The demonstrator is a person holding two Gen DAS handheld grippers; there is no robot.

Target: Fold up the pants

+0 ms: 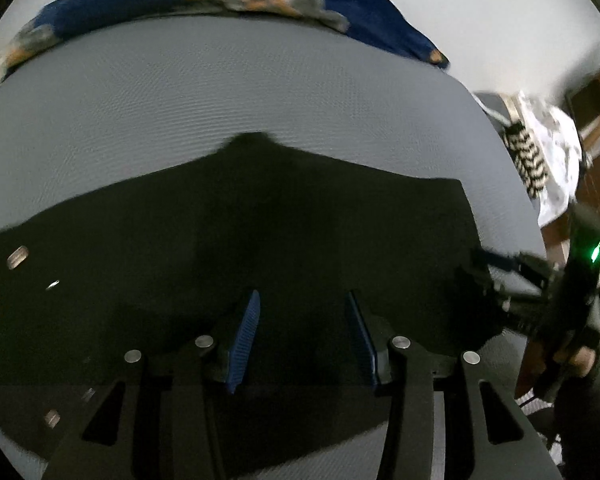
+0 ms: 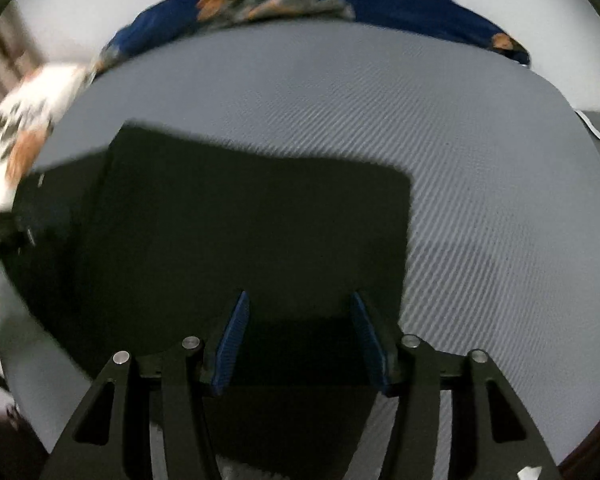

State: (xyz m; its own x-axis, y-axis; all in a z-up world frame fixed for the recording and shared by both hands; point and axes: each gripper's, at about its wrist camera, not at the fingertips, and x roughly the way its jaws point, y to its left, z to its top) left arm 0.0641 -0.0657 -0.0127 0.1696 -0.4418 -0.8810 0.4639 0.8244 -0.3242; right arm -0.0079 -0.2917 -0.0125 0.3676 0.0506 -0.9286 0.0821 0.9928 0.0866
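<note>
Grey ribbed bedding (image 1: 260,92) forms your work surface, and the black pants (image 1: 260,216) lie flat on it in a dark, roughly rectangular slab that looks partly folded. Judge the fabric to be soft, light and limp: it will sag and drag if you lift it by one point, so take hold along an edge or at two corners and let both tools carry the layer together. Metal studs (image 1: 18,258) at the left of the cloth in the left wrist view probably mark the waistband end; avoid clamping on hardware. Your left gripper (image 1: 302,336) hangs over the pants with its blue pads (image 1: 244,340) apart and nothing pinched between them. Your right gripper (image 2: 300,340) likewise stands parted above the right-hand portion of the garment, near its free edge, gripping nothing. Beyond the pants, a blue patterned blanket (image 1: 360,12) lies along the far edge of the bed, and a white printed cloth (image 2: 32,112) sits off to the side.
</note>
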